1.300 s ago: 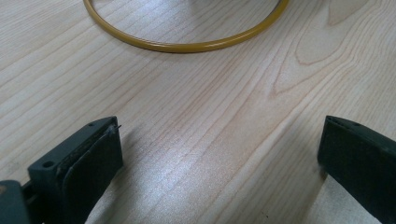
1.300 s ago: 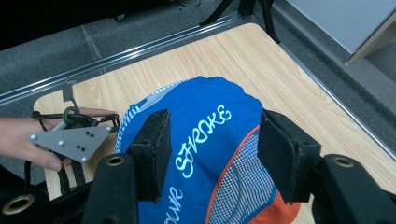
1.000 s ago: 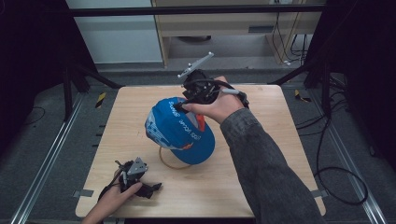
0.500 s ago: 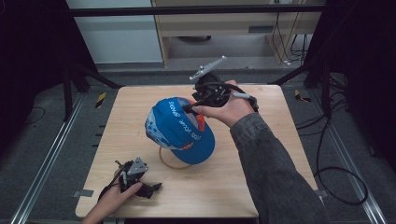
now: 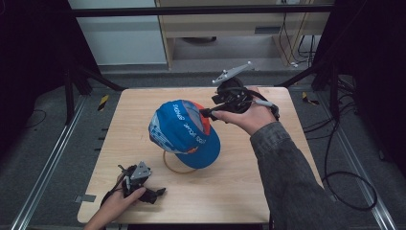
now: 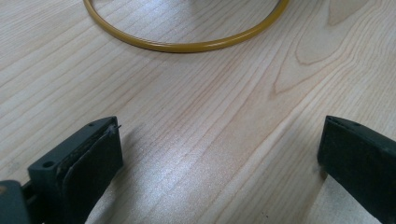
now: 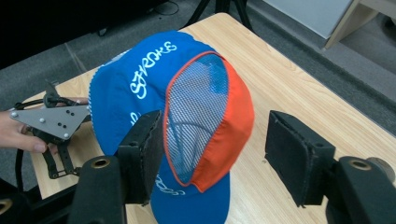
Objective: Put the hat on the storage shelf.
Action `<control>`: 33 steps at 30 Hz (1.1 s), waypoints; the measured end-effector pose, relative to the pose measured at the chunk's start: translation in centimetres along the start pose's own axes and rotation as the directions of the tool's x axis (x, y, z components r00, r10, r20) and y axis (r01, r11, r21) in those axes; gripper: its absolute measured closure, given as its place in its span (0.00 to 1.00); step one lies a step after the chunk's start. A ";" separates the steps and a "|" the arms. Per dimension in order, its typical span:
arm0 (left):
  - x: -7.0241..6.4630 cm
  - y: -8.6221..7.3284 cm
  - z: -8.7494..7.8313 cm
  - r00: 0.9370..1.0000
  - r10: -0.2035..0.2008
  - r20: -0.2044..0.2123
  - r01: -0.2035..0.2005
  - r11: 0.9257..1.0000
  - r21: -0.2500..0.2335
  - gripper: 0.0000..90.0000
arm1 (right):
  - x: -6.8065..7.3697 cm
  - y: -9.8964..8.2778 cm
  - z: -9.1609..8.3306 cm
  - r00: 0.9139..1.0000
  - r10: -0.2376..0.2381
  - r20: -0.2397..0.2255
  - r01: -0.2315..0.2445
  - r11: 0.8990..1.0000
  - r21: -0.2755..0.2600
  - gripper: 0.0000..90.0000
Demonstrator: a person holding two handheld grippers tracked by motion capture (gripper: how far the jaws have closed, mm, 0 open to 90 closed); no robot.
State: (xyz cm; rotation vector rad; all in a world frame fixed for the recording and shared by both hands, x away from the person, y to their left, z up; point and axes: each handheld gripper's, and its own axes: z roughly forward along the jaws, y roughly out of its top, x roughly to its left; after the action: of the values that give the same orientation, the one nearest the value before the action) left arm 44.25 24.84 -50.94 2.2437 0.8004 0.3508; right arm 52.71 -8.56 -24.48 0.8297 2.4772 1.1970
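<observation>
Letting go of the cap (image 5: 184, 132) on its ring stand (image 5: 178, 166)
Right gripper (image 5: 207, 115) jaws just opening, nothing pinched; left gripper (image 5: 160, 191) gaping, idle; next, backing off without snagging.

Wooden table (image 5: 268, 191) on grey floor (image 5: 48, 158), dark surroundings

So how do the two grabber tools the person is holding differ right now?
The left gripper rests low on the table near its front edge, while the right gripper is held up beside the blue cap. The left gripper's jaws stand wide open over bare wood near a yellow ring; the right gripper's jaws have just been opening, their pads clear of the cap. Both are black, each with a grey plate on top.
</observation>
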 end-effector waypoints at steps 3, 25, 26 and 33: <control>0.0 0.0 0.0 1.000 0.001 -0.001 -0.001 1.000 0.001 0.00 | -0.3 -0.4 -0.4 1.000 0.014 0.010 -0.014 1.000 -0.012 0.37; 0.0 0.0 0.0 1.000 -0.001 -0.002 0.001 1.000 -0.004 0.00 | -2.3 -3.6 -3.3 0.990 0.087 0.113 -0.077 0.993 -0.087 0.09; 0.0 0.0 0.0 1.000 -0.001 -0.002 0.001 1.000 -0.004 0.00 | -2.4 -3.8 -3.5 0.989 0.084 0.118 -0.073 0.993 -0.093 0.08; 0.0 0.0 0.0 1.000 0.001 -0.004 -0.001 1.000 -0.004 0.00 | -3.0 -6.0 -4.7 0.980 0.107 0.168 -0.085 0.987 -0.137 0.07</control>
State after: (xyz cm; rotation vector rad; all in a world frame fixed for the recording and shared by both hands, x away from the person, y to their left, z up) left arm 44.22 24.83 -50.97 2.2400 0.7999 0.3576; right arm 50.65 -16.23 -26.26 0.9832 2.2175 1.2447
